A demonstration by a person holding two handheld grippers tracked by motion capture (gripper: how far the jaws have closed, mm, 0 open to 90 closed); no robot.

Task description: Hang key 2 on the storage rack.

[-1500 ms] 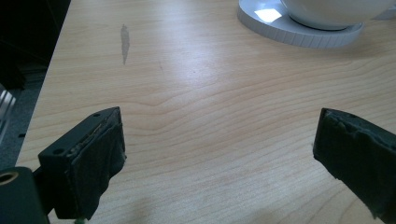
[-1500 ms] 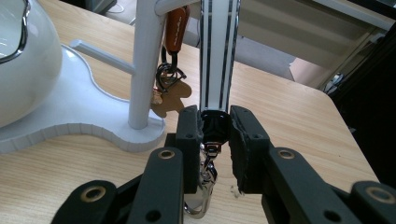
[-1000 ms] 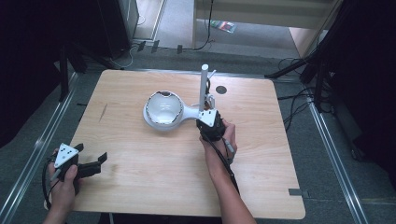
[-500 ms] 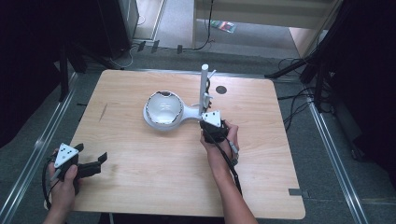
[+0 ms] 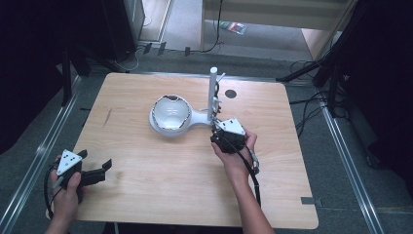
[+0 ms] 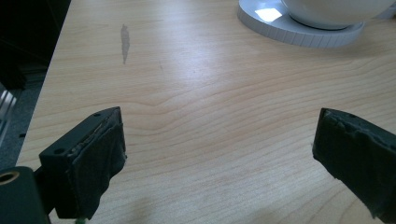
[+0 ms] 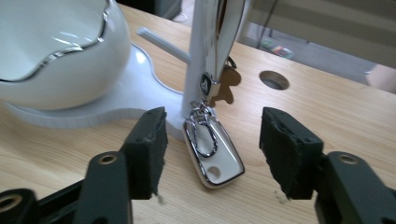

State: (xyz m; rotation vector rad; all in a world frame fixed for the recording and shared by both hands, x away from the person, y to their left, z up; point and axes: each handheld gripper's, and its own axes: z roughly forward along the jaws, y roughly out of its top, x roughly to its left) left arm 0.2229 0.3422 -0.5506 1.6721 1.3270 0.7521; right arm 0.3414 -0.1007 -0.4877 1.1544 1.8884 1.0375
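Note:
A white stand has a round base carrying a white bowl (image 5: 169, 114) (image 7: 51, 42) and an upright post (image 5: 213, 92) (image 7: 201, 56). A white, chrome-rimmed key fob (image 7: 212, 154) hangs from the post by a strap and clip, its lower end resting on the wood. My right gripper (image 5: 215, 128) (image 7: 215, 140) is at the foot of the post. Its jaws have just been opening; the fob lies between them, untouched by either pad. My left gripper (image 5: 95, 160) (image 6: 219, 154) stands open over bare wood at the near left corner.
The wooden table (image 5: 146, 195) has a round cable hole (image 5: 230, 93) (image 7: 274, 80) behind the post and a dark smear (image 6: 124, 39) at far left. A side peg (image 7: 161, 44) sticks out of the post. Dark stands and cables surround the table.
My right hand has drawn a little to the right and back from the post, no longer pressed up against it. The left hand has stayed put.

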